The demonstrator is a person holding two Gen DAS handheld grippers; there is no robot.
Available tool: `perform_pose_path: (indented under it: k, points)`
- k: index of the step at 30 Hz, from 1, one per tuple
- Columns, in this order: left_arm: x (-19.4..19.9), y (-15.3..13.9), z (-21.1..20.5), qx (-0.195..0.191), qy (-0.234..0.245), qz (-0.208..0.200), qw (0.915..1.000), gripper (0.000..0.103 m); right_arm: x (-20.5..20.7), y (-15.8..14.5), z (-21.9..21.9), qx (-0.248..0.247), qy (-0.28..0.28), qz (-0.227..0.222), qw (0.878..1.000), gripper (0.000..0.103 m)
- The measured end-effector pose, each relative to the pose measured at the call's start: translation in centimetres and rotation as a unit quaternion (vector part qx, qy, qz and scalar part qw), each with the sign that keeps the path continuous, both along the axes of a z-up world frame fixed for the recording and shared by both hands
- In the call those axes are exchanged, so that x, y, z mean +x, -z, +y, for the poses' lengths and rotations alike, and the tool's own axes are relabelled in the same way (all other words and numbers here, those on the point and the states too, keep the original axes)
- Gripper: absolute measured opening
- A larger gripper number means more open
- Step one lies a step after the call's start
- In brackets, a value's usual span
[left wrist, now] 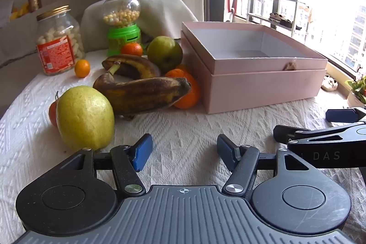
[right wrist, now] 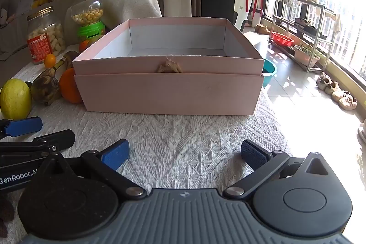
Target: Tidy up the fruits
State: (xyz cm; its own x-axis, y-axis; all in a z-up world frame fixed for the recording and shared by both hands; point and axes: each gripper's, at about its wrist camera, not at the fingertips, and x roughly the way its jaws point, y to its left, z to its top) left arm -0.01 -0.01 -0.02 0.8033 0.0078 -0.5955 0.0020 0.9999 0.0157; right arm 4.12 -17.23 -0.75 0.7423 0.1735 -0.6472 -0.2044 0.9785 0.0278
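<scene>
Both tools stand wide open with nothing between their pads: the left tool (left wrist: 184,152) hangs over the white quilted cloth of the bench (left wrist: 194,125) just short of the fruit, and the right tool (right wrist: 184,153) faces the front wall of the pink box (right wrist: 169,93), which sits empty on the same cloth. The fruit lies in a loose heap to the left of the box. Nearest is a large yellow pear (left wrist: 85,117), probably the heaviest piece, firm and smooth-skinned; it looks best taken across its widest part with a level squeeze, since waxy skin may slide under the pads. Behind it lie two overripe bananas (left wrist: 139,93), dark brown and likely soft; a hard pinch could split them, so a light hold at mid-length seems wise. A large orange (left wrist: 188,93) sits against the box wall, partly under the front banana's tip, and a green apple (left wrist: 164,53) stands further back; both are round and firm and may roll when nudged. Small tangerines (left wrist: 82,68) lie near the snack jar (left wrist: 57,40) and the green candy dispenser (left wrist: 122,22); they are light and easy to span.
</scene>
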Motion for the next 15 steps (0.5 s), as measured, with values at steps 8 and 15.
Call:
perform_pose_path:
  k: [8, 15]
  points:
    - [0.0, -0.01, -0.05, -0.001, 0.0, 0.001, 1.0, 0.069, 0.12, -0.16, -0.1, 0.0, 0.0, 0.001, 1.0, 0.103]
    - [0.0, -0.01, -0.05, -0.002, 0.0, 0.001, 1.0, 0.069, 0.15, -0.17, -0.12, 0.0, 0.0, 0.001, 1.0, 0.103]
